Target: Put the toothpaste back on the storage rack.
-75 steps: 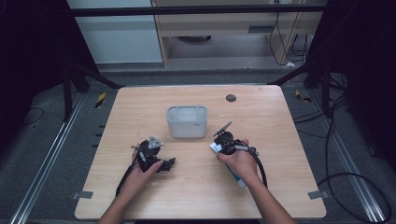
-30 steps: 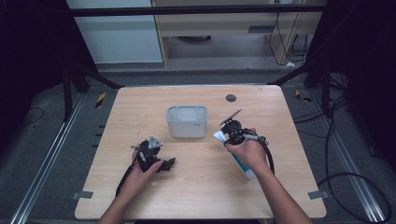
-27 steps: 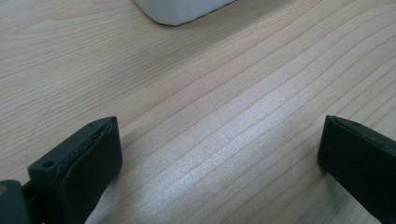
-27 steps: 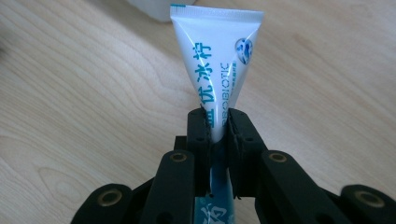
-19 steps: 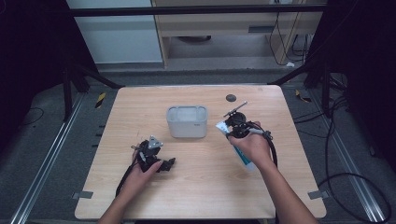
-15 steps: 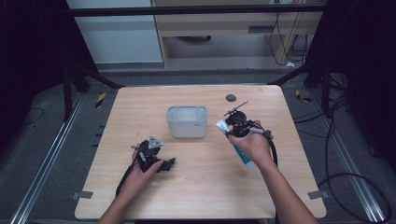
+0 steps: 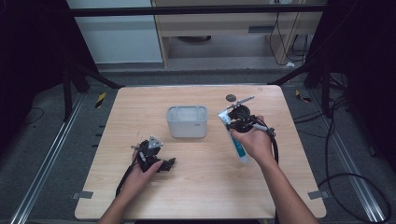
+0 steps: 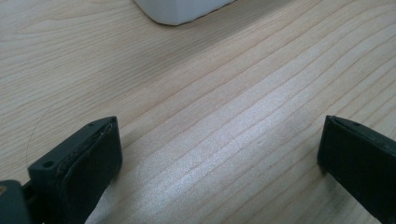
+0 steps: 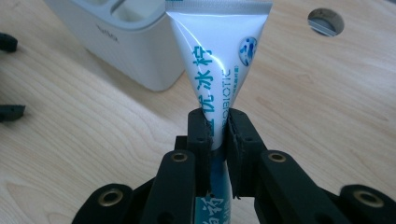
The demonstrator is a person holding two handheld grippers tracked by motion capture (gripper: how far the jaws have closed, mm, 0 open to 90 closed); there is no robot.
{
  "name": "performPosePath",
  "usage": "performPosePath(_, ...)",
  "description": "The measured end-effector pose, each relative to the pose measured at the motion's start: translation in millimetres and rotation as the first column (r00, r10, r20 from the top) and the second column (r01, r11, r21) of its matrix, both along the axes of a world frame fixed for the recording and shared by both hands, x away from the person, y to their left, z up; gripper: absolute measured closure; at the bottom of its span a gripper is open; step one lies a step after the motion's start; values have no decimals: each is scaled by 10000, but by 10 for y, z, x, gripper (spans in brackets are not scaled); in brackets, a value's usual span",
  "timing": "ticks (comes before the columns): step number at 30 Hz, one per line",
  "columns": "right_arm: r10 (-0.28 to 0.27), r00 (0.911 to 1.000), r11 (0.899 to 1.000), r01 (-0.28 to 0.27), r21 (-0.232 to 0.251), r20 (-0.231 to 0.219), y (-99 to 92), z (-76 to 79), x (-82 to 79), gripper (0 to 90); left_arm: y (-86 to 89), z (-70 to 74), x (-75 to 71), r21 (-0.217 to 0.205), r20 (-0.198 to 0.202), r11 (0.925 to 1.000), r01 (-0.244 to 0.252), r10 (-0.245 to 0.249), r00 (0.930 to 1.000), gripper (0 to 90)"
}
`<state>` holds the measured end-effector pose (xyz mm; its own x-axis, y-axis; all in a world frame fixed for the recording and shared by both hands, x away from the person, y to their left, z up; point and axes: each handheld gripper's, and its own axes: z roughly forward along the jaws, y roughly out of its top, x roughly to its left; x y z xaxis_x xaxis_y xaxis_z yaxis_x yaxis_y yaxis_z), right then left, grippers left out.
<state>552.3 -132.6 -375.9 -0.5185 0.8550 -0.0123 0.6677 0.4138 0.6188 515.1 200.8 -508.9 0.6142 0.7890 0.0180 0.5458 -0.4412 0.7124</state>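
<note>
Both right gripper jaws pinch the toothpaste tube (cap hidden); left gripper gapes empty.

You are wielding two black claws, left claw and right claw, showing brass-ringed screw holes, trailing black cables; your forearms are showing bare.

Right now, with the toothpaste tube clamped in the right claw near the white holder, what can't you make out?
- Toothpaste tube: cap end hidden behind the right claw in the right gripper view; its print is too small in the high view.
- White holder: compartments cut off by the top edge in the right gripper view, so contents unclear.
- Left claw: open over bare table; the holder shows as one cropped corner.
</note>
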Motion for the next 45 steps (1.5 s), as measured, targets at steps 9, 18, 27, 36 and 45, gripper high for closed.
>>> performPosePath(9, -169, 9947, 9989, 123, 456, 1017, -35, 188, 3, 810, 1, 1, 0, 12, -4, 10000, 8, -8, 10000, 0)
performPosePath(18, -199, 9814, 9960, 28, 895, 1911, 11, 313, -13, 809, 1, 0, 0, 9, -3, 10000, 9, -9, 10000, 0)
performPosePath(27, -505, 9616, 9905, 135, 1370, 2699, 63, 444, -28, 810, -2, -2, 0, -38, 10, 10000, -24, 24, 10000, 0)
performPosePath(36, -795, 9449, 9835, 224, 1797, 3176, 129, 615, -10, 809, -1, -1, 1, -14, 20, 10000, -7, 7, 10000, 0)
performPosePath(45, -989, 9290, 9788, 262, 2031, 3566, 196, 736, 28, 810, 0, 0, 1, -4, 21, 10000, -1, 1, 10000, 0)
